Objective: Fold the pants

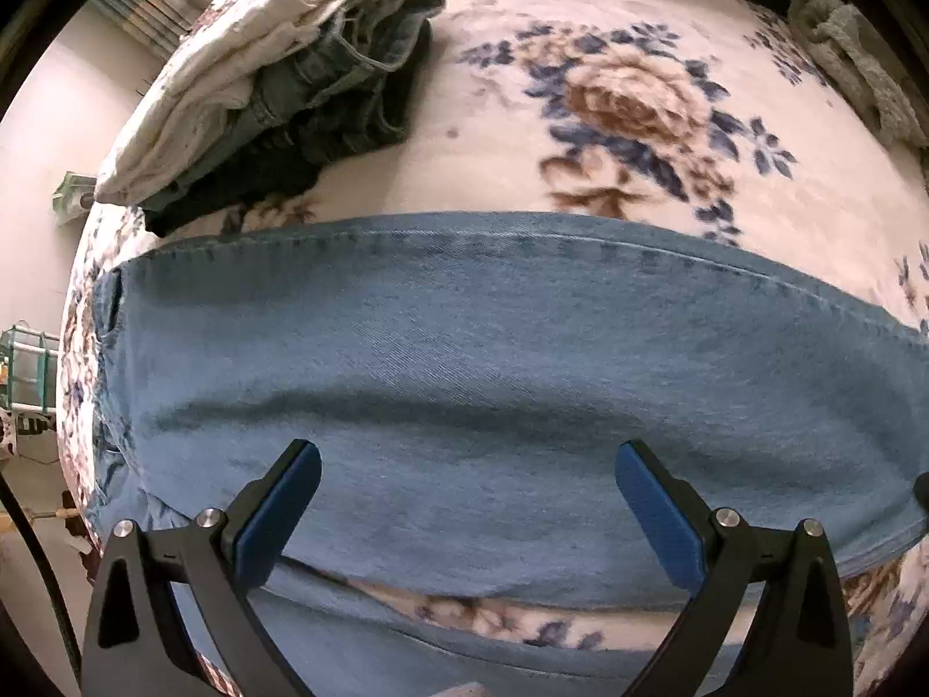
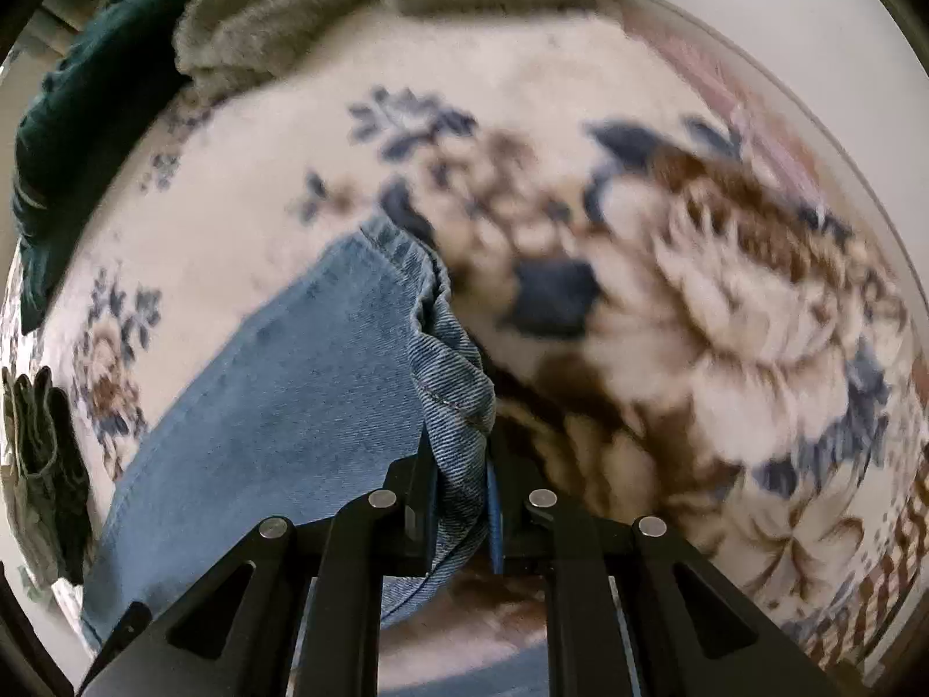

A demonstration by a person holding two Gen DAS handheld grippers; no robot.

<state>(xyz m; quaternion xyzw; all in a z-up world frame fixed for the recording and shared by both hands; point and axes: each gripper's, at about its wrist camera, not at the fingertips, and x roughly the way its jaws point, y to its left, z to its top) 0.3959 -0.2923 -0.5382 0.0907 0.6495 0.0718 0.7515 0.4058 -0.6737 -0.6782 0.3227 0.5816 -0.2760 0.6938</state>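
Two grippers: both pointed down at one pair of blue denim pants [image 1: 493, 383] on a bed.
Pants, place: they lay flat on a floral blanket [image 1: 609, 104], cream with blue and brown flowers; in the left wrist view one leg stretched across the picture from side to side, with a seam along its far edge.
Pants, hem: in the right wrist view the leg ended in a stitched hem [image 2: 453, 372], which was bunched and lifted into folds.
Left gripper [image 1: 467, 464]: its jaws stood wide apart over the denim; the blue pads [image 1: 278, 517] were on either side of a flat stretch of cloth and did not pinch it.
Right gripper [image 2: 461, 499]: its jaws were clenched on the bunched hem; the denim was pressed between the two black fingers.
Pile of clothes [image 1: 302, 87]: folded cream and denim pieces were stacked at the far left of the blanket, well apart from the pants.
Grey towel [image 2: 302, 6]: it lay at the far edge of the bed in the right wrist view, beside a dark green cloth [image 2: 87, 116].
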